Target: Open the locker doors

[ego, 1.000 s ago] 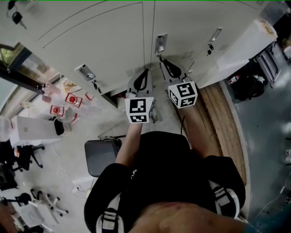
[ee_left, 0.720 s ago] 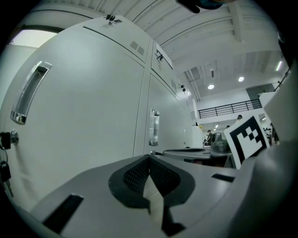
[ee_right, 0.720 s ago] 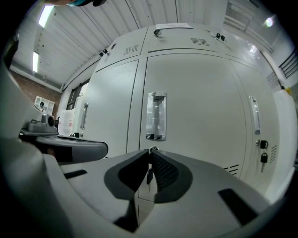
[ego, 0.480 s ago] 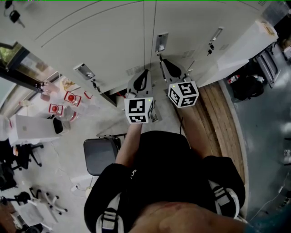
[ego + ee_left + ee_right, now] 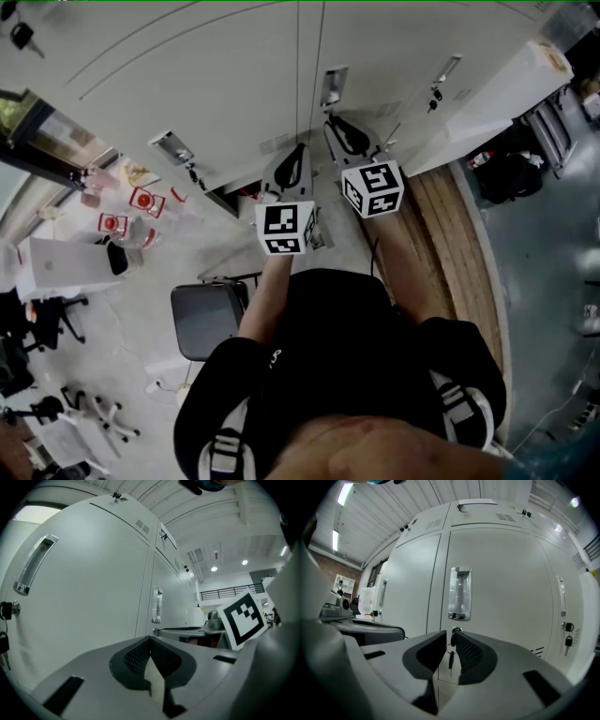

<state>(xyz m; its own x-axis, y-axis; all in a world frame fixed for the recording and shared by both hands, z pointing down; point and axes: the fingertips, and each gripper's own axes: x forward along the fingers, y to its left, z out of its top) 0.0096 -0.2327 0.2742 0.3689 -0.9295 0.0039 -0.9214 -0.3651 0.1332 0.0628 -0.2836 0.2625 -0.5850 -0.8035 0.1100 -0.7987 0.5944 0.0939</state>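
Note:
A row of pale grey locker doors fills the wall ahead, all closed. My right gripper points at the middle door, just under its recessed handle. Its jaws are opening, slightly parted. The key in the lock sits between the tips, and a second key dangles below it. In the head view my right gripper reaches up below that handle. My left gripper is shut on nothing, held off the neighbouring door; in the head view my left gripper sits lower.
The left door has a bar handle with keys hanging from its lock. A grey chair stands behind on the left. A wooden platform runs along the right. Red containers sit on a table to the left.
My right gripper has edged a little closer to the middle locker. The left gripper has stayed where it was.

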